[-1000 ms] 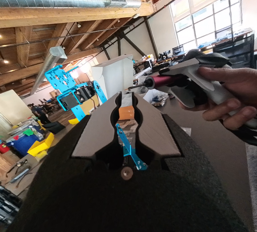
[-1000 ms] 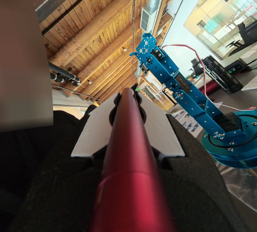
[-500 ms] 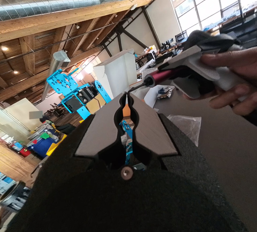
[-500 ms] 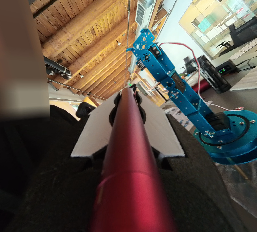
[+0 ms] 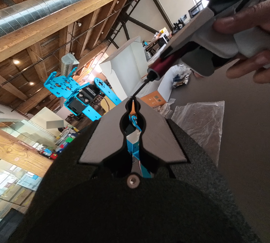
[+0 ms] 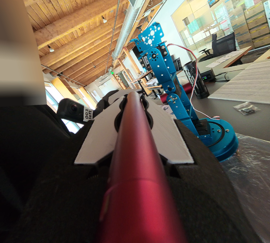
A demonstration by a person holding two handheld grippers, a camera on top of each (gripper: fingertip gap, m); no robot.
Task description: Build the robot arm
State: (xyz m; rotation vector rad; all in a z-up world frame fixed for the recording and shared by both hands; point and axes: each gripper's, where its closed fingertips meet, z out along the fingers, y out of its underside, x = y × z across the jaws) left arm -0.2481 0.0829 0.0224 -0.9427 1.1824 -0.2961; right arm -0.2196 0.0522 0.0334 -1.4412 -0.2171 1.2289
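Note:
My left gripper (image 5: pixel 132 99) is shut, its tips pinching the end of the black bit (image 5: pixel 140 88) of a red screwdriver (image 5: pixel 159 66). A pale sliver shows between the tips. My right gripper (image 6: pixel 133 94) is shut on the red screwdriver (image 6: pixel 138 163), which runs forward between its white fingers (image 6: pixel 102 132). A hand (image 5: pixel 248 17) holds that gripper at the upper right of the left wrist view. A blue metal robot arm (image 6: pixel 165 74) stands on its round base (image 6: pixel 219 138) to the right of the screwdriver. It also shows in the left wrist view (image 5: pixel 68 90), behind my fingers.
On the dark table (image 5: pixel 241 133) lie a clear plastic bag (image 5: pixel 201 120), an orange box (image 5: pixel 154 100) and a tall white box (image 5: pixel 125 66). The right wrist view shows a small parts bag (image 6: pixel 246 108), a black cylinder (image 6: pixel 198 81) and the left gripper's camera (image 6: pixel 73 108). The left gripper's tips are roughly 5 cm from the right gripper's.
My left gripper went from open to shut. The screwdriver's bit came down to its fingertips. The right gripper tilted, and the blue arm now stands more upright in its view.

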